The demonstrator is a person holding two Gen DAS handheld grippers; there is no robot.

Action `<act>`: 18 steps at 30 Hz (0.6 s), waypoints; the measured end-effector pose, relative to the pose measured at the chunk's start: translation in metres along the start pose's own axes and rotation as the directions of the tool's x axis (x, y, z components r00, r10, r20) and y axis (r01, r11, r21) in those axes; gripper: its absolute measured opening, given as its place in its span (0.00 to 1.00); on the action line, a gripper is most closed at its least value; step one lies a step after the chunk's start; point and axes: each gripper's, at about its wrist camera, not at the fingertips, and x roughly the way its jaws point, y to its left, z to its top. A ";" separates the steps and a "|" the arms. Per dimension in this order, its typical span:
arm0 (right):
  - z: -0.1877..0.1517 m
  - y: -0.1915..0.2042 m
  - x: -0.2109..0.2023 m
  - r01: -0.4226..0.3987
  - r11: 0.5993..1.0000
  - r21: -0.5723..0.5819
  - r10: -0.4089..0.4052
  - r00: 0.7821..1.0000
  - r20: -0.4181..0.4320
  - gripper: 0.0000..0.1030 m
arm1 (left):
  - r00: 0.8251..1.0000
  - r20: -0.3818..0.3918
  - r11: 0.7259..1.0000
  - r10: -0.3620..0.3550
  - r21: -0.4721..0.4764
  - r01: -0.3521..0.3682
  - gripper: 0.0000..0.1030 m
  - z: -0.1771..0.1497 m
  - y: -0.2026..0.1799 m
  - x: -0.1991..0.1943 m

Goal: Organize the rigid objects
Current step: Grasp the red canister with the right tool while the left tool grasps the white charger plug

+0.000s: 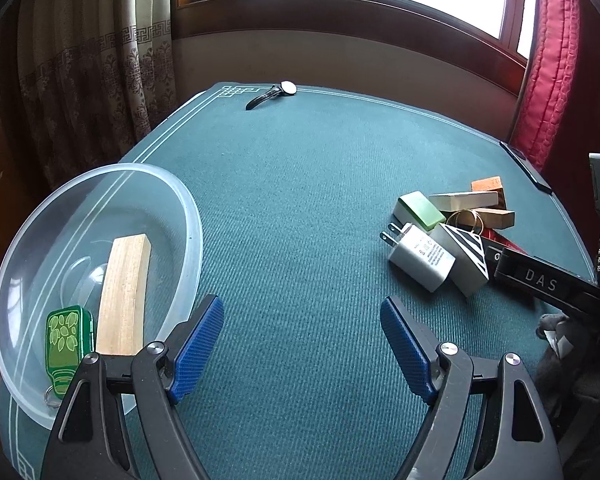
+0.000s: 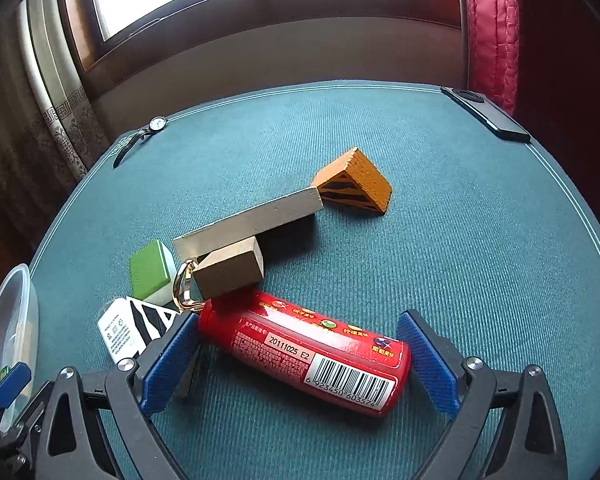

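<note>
My right gripper (image 2: 298, 354) straddles the red canister (image 2: 304, 354), unclenched; next I squeeze, then carry it to the bowl (image 1: 188, 216) beside my idle, spread left gripper (image 1: 302, 344).

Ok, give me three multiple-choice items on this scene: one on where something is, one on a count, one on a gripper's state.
1. Where does the red can lie?
A. in the clear bowl
B. on the green table cover, between the right gripper's fingers
C. on top of the wristwatch

2. How many things lie inside the clear bowl?
A. none
B. two
C. five

3. How is the left gripper?
A. open, holding nothing
B. shut on a charger
C. shut on the bowl's rim

Answers: 1 B, the can rests on the cover inside the right gripper's open span. 2 B, a wooden block and a green tag. 3 A, its fingers stand wide apart over bare cover.
</note>
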 end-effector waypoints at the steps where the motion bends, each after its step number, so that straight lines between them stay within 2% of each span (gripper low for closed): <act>1: -0.001 -0.001 -0.001 0.002 1.000 -0.008 -0.002 1.000 0.003 0.95 | 1.000 -0.002 1.000 0.000 0.003 0.000 0.79 0.000 -0.001 0.001; 7: -0.008 -0.016 -0.010 -0.003 1.000 -0.024 0.003 1.000 0.017 0.95 | 1.000 -0.010 0.999 -0.014 0.045 0.015 0.79 0.003 -0.016 0.005; 13: -0.021 -0.043 -0.023 0.007 1.000 0.011 -0.007 1.000 0.028 0.95 | 0.998 -0.013 0.992 -0.061 0.110 0.062 0.79 0.014 -0.037 0.012; 18: -0.029 -0.049 -0.030 -0.009 1.000 0.019 0.008 0.999 0.040 0.95 | 0.995 -0.040 0.985 -0.095 0.143 0.100 0.79 0.023 -0.052 0.027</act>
